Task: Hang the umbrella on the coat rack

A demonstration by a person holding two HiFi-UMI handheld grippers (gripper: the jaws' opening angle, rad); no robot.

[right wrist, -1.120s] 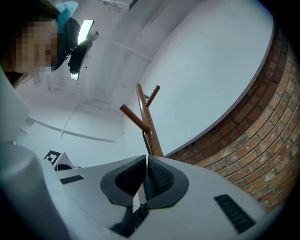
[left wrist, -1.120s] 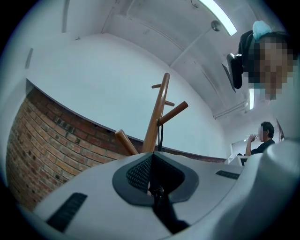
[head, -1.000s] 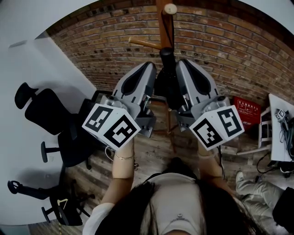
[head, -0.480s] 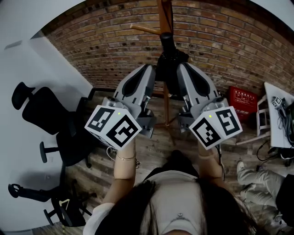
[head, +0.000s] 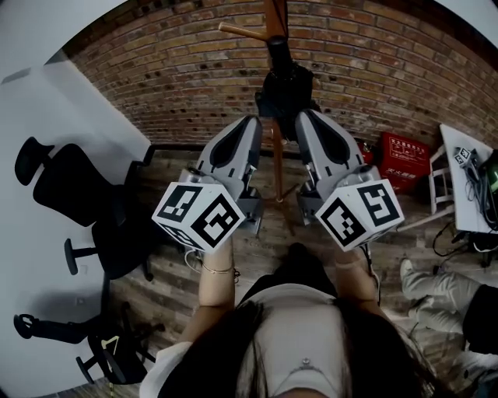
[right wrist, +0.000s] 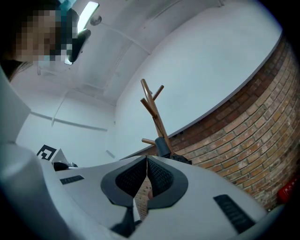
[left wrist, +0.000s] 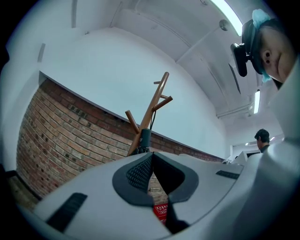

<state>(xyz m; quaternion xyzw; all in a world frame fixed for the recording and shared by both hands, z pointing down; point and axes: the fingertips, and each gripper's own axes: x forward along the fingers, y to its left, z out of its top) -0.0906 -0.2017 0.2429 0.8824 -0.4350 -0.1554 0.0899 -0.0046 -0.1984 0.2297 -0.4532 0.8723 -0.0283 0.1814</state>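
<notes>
The wooden coat rack [head: 276, 23] stands against the brick wall, one peg [head: 240, 31] pointing left. A black folded umbrella [head: 285, 84] hangs from it along the pole. My left gripper [head: 250, 124] and right gripper [head: 300, 118] sit just below the umbrella, one on each side of the pole, not touching it. Both have their jaws shut with nothing between them. In the left gripper view the rack [left wrist: 153, 108] and umbrella top [left wrist: 144, 138] rise beyond the left gripper [left wrist: 151, 155]. The right gripper view shows the rack [right wrist: 152, 107] and umbrella [right wrist: 163, 145] past the right gripper [right wrist: 146, 160].
Black office chairs [head: 74, 194] stand at the left by a white wall. A red crate [head: 401, 159] sits on the wood floor at the right, beside a white table [head: 465, 194] with cables. Someone's legs [head: 428, 299] lie at the lower right.
Both grippers have drawn back and down from the umbrella, which was between their tips a second ago. It now hangs on the rack above them.
</notes>
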